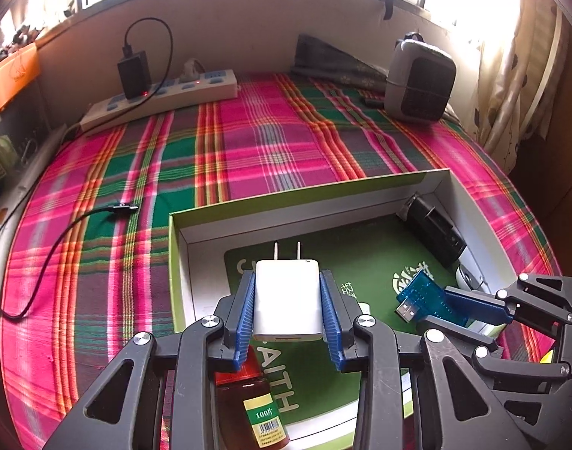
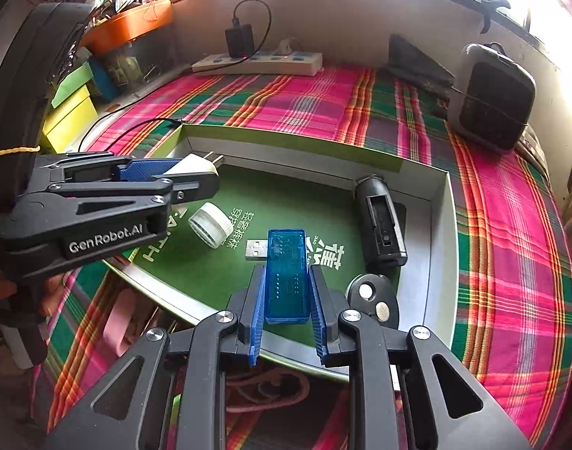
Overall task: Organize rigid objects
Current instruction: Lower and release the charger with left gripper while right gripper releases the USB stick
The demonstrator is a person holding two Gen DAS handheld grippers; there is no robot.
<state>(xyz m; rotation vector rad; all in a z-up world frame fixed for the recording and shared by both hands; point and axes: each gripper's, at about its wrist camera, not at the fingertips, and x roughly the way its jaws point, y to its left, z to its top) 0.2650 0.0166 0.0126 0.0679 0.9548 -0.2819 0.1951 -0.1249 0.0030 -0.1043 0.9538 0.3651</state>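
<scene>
Plaid cloth (image 1: 286, 142) under open box (image 1: 308, 191). Left gripper (image 1: 288, 300) clamps white charger (image 1: 287, 296); right gripper (image 2: 286, 296) clamps blue USB stick (image 2: 288, 273), both above it.

amber bottle (image 1: 261, 408) cut off, cap hidden

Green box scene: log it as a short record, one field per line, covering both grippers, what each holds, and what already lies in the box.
left gripper: shut on white charger, prongs pointing away, held above the box
right gripper: shut on blue USB module, plug end forward, above the box
container: green box, open top, on plaid cloth
in box: black device, amber bottle with white cap lying on its side, round black item
outside box: power strip, grey heater
</scene>
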